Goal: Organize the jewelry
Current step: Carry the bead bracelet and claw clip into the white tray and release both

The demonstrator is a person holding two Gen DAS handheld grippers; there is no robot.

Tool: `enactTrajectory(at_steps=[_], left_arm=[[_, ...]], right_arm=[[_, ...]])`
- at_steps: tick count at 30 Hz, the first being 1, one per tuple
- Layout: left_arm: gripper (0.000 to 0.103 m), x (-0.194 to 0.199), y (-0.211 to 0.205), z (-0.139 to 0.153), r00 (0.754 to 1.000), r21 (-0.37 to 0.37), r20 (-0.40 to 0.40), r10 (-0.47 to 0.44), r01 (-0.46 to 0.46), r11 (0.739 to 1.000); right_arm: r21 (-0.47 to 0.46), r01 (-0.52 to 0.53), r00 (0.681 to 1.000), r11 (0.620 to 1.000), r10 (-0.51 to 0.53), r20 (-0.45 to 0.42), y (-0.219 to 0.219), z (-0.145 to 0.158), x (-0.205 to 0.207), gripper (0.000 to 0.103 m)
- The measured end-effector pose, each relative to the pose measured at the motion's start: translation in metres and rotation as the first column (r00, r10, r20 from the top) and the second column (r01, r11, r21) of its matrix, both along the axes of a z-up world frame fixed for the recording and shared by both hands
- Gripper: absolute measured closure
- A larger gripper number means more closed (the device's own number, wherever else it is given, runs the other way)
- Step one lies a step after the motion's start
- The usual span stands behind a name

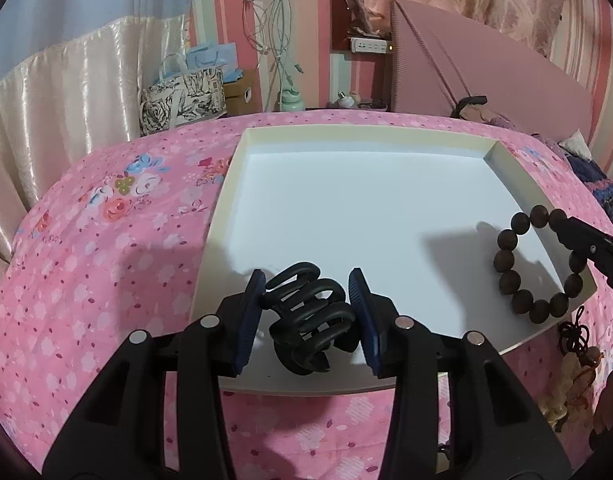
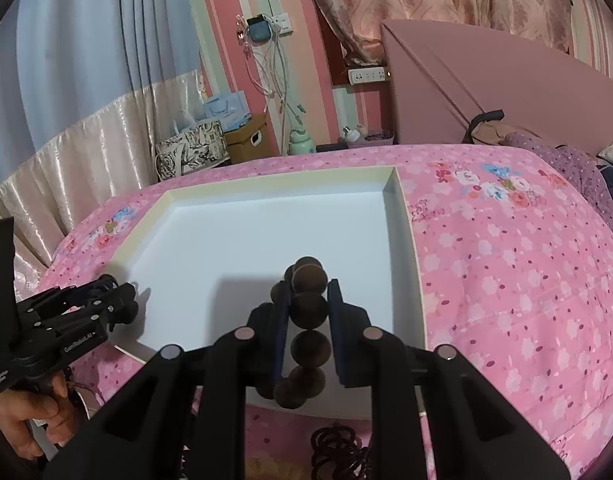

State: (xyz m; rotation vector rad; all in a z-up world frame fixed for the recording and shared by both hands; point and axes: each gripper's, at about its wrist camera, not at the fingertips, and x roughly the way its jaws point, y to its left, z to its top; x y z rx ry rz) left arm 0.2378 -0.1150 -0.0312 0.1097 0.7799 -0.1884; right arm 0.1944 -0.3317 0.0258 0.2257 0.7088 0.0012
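A black hair claw clip (image 1: 306, 312) sits between the blue pads of my left gripper (image 1: 306, 280), which is shut on it just above the near edge of the white tray (image 1: 346, 200). A bracelet of dark brown wooden beads (image 1: 518, 264) hangs over the tray's right side, gripped by my right gripper (image 1: 564, 230). In the right wrist view the right gripper (image 2: 309, 290) is shut on the bead bracelet (image 2: 308, 310), over the tray (image 2: 246, 240). My left gripper (image 2: 120, 294) shows at the tray's left edge, held by a person's hand (image 2: 34, 412).
The tray lies on a bed with a pink floral bedspread (image 1: 106, 260). A dark knotted cord with pale beads (image 1: 574, 340) lies on the bedspread by the tray's near right corner. Bags (image 1: 182, 96) and a pink headboard (image 1: 486, 76) stand beyond the bed.
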Motion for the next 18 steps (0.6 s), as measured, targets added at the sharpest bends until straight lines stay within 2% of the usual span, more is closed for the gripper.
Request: enactTrajectory(at_steps=[3, 6, 8, 10, 11, 13, 15, 18], left_arm=[[0.06, 0.0, 0.0, 0.0, 1.0, 0.003, -0.003, -0.002, 0.002, 1.0], [0.043, -0.001, 0.001, 0.002, 1.0, -0.001, 0.008, 0.007, -0.007, 1.0], [0.041, 0.0, 0.003, 0.002, 1.0, -0.005, 0.011, 0.013, -0.013, 1.0], [0.037, 0.0, 0.005, 0.002, 1.0, -0.024, 0.007, 0.011, -0.011, 1.0], [0.036, 0.0, 0.009, 0.005, 1.0, -0.046, 0.008, 0.01, -0.01, 0.999], [0.034, -0.002, 0.017, 0.012, 1.0, -0.103, 0.009, 0.007, -0.006, 0.995], [0.032, -0.008, 0.03, 0.032, 0.998, -0.146, 0.054, 0.025, -0.016, 0.989], [0.025, -0.019, 0.045, 0.062, 0.986, -0.154, 0.153, 0.07, -0.046, 0.987]], right_arm=[[0.002, 0.011, 1.0, 1.0, -0.011, 0.004, -0.001, 0.001, -0.002, 0.081], [0.005, 0.018, 1.0, 1.0, -0.018, 0.014, -0.002, 0.004, -0.002, 0.081], [0.009, 0.02, 0.999, 1.0, -0.02, 0.026, -0.003, 0.006, -0.004, 0.081], [0.013, 0.03, 0.998, 0.999, -0.031, 0.056, -0.005, 0.012, -0.007, 0.078], [0.016, 0.031, 0.997, 0.999, -0.032, 0.064, -0.006, 0.014, -0.009, 0.074], [0.019, 0.034, 0.996, 0.999, -0.035, 0.085, -0.009, 0.021, -0.013, 0.073], [0.029, 0.033, 0.994, 0.999, -0.036, 0.099, -0.014, 0.03, -0.017, 0.073], [0.025, 0.016, 0.99, 1.0, -0.02, 0.141, -0.017, 0.049, -0.026, 0.073]])
